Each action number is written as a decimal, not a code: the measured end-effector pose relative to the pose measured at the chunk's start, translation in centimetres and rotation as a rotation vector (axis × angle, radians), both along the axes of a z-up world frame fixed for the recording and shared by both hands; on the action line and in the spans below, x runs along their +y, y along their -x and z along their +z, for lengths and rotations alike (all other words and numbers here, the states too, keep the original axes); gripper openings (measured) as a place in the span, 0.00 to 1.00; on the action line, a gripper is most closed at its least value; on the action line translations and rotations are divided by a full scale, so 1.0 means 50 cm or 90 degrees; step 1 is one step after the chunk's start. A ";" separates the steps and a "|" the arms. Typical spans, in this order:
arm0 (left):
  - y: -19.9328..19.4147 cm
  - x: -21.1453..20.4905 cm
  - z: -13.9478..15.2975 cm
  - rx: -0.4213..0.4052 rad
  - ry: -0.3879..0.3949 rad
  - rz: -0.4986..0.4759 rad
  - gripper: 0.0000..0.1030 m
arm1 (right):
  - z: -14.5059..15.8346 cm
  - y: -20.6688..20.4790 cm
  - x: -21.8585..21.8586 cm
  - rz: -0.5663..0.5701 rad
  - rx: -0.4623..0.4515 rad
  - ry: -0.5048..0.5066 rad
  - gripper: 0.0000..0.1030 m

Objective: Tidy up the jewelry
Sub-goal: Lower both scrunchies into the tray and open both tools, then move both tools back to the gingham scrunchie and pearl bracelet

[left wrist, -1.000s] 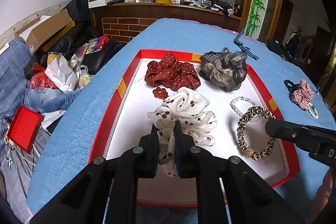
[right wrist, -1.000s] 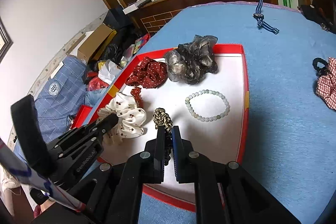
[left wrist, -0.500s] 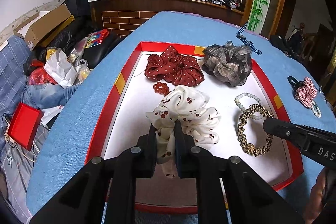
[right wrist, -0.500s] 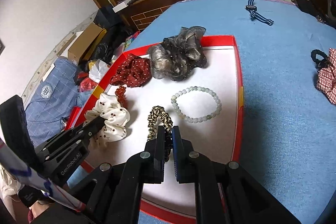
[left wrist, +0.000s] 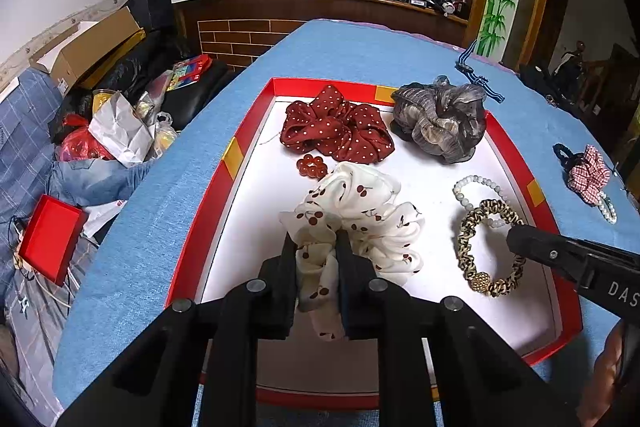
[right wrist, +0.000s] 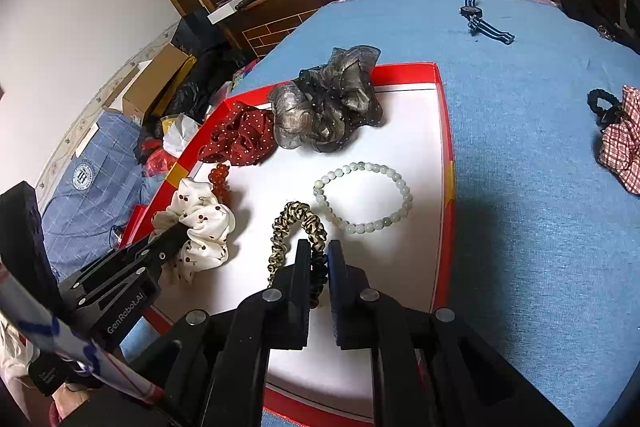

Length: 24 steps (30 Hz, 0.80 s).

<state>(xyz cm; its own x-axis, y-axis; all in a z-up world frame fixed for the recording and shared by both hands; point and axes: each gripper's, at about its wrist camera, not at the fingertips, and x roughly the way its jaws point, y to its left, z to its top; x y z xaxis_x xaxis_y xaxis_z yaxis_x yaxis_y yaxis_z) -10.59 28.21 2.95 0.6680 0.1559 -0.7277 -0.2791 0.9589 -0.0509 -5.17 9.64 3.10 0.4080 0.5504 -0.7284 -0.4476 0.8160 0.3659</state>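
The left gripper [left wrist: 316,247] is clamped on the near fold of the white cherry-print scrunchie [left wrist: 360,211], which rests on the white floor of the red-rimmed tray [left wrist: 224,183]. The right gripper [right wrist: 319,259] pinches the near arc of the leopard-print hair tie [right wrist: 298,227], also in the tray.

Judgement: both items look placed; each grip should be released without dragging fabric, and the hair tie kept off the pale bead bracelet [right wrist: 362,197] just ahead of the right gripper.

Count inside the tray: three scrunchies, the white one, the red polka-dot scrunchie [left wrist: 334,131] and the grey sheer scrunchie [left wrist: 440,123] farther ahead; one hair tie; one pale bracelet; one red bead bracelet [left wrist: 311,165].

Outside, to the right: one checked fabric hair tie [left wrist: 588,173] and one striped strap [right wrist: 478,17].
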 end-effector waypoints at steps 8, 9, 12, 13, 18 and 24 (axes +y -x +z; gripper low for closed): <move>0.004 -0.007 0.008 -0.009 -0.023 0.018 0.39 | 0.016 0.005 -0.017 -0.005 -0.014 -0.012 0.27; 0.005 -0.009 0.011 -0.012 -0.028 0.019 0.39 | 0.019 0.006 -0.021 -0.006 -0.015 -0.014 0.27; 0.007 -0.016 0.018 -0.017 -0.035 0.020 0.40 | 0.028 0.008 -0.032 -0.012 -0.021 -0.024 0.27; 0.007 -0.018 0.021 -0.019 -0.038 0.021 0.41 | 0.031 0.011 -0.034 -0.012 -0.023 -0.026 0.27; 0.015 -0.028 0.039 -0.034 -0.051 0.027 0.49 | 0.043 0.020 -0.056 -0.018 -0.031 -0.039 0.27; 0.023 -0.047 0.058 -0.046 -0.066 0.024 0.51 | 0.052 0.026 -0.084 -0.030 -0.031 -0.057 0.28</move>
